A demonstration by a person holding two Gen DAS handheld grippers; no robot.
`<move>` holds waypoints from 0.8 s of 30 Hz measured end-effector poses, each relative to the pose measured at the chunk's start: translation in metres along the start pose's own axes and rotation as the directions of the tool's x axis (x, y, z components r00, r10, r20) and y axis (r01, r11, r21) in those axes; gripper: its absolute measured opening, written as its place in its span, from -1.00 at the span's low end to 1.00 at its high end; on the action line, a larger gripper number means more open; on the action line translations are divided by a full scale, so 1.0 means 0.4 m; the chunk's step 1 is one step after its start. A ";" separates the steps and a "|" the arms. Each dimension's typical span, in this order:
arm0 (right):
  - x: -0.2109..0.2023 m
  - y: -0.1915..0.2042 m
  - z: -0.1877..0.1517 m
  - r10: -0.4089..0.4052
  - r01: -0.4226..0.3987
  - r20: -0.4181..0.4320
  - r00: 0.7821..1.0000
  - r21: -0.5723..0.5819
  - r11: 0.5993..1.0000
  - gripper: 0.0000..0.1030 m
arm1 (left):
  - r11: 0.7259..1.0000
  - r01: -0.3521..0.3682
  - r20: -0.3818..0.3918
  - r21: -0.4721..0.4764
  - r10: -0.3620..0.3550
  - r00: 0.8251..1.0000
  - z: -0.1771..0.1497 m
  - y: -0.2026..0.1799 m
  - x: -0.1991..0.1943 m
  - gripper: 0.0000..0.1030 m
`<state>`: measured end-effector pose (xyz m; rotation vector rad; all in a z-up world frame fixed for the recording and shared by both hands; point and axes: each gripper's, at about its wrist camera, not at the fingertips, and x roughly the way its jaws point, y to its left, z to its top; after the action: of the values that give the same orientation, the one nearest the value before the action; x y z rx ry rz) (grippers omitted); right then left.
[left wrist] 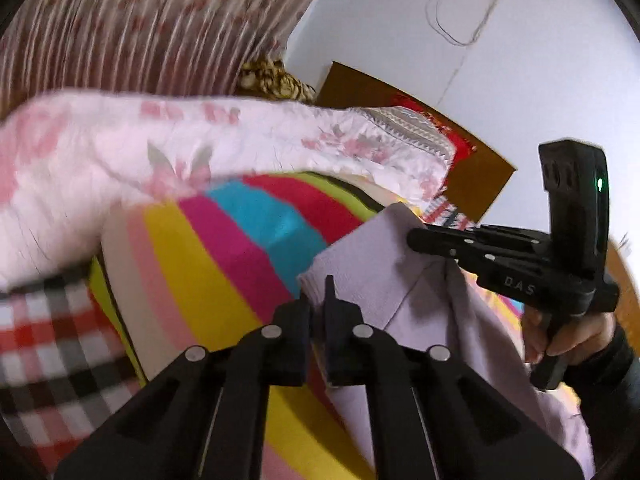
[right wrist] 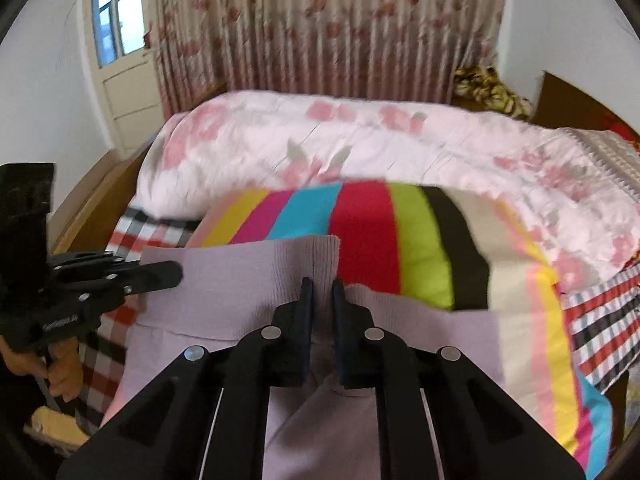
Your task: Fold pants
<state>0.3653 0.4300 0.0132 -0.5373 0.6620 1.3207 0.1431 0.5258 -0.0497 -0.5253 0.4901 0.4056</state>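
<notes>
The pants [left wrist: 380,280] are pale lilac knit with a ribbed waistband [right wrist: 248,268], and they are held up over a striped blanket [right wrist: 368,236] on the bed. My left gripper [left wrist: 318,300] is shut on one corner of the waistband. It also shows in the right wrist view [right wrist: 172,274], at the left end of the waistband. My right gripper [right wrist: 322,304] is shut on the other part of the waistband; it also shows in the left wrist view [left wrist: 416,238]. The rest of the pants hangs down below both grippers.
A pink floral quilt [right wrist: 360,140] is bunched along the far side of the bed. A red, black and white checked sheet [left wrist: 52,340] lies under the blanket. Striped curtains [right wrist: 320,32], a door with a window [right wrist: 120,40] and a wooden headboard [left wrist: 480,184] surround the bed.
</notes>
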 end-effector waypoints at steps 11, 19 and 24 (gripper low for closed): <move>0.109 -0.045 -0.027 0.031 -0.014 -0.110 0.993 0.152 0.988 -0.35 | 0.991 -0.134 -0.104 0.009 0.134 0.985 -0.058 0.067 0.104 0.76; 0.019 0.003 -0.104 -0.037 0.046 -0.115 0.993 0.079 0.996 -0.35 | 0.998 0.066 -0.013 0.019 -0.066 0.998 -0.058 -0.004 0.004 0.85; 0.081 0.033 -0.146 -0.145 0.150 -0.166 0.975 0.016 0.989 -0.38 | 0.990 0.135 -0.180 -0.028 -0.138 0.974 -0.110 -0.001 0.131 0.85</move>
<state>0.3483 0.4142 -0.0506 -0.6655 0.7610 1.1337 0.1710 0.5133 -0.1110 -0.6106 0.6230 0.2309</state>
